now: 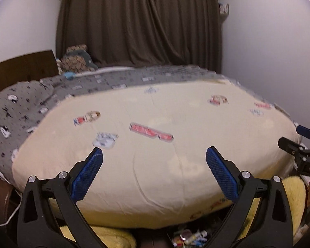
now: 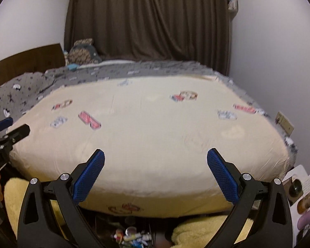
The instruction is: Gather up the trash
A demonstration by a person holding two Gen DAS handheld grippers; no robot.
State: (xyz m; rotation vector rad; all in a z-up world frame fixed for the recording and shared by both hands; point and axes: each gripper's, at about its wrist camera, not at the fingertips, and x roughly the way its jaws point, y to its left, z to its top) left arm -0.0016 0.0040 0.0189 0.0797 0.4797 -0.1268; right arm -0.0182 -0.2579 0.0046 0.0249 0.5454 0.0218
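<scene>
A heap of small litter (image 1: 188,237), tubes and a round lid among it, lies low at the foot of the bed; the right wrist view shows this litter (image 2: 130,237) at its bottom edge. My left gripper (image 1: 154,150) is open and holds nothing, raised over the near end of the cream bed cover (image 1: 155,107). My right gripper (image 2: 156,152) is open wide and likewise holds nothing, over the same cover (image 2: 155,124). Each gripper shows at the edge of the other's view: the right gripper (image 1: 299,138) and the left gripper (image 2: 10,127). The picture is blurred.
The cover has coloured printed motifs (image 1: 150,132). A grey patterned blanket (image 1: 20,111) and pillows (image 1: 76,60) lie at the far left by a dark headboard (image 1: 20,70). Brown curtains (image 1: 138,20) hang behind. Yellow fluffy fabric (image 2: 206,231) and leaflets (image 2: 299,192) lie below the bed.
</scene>
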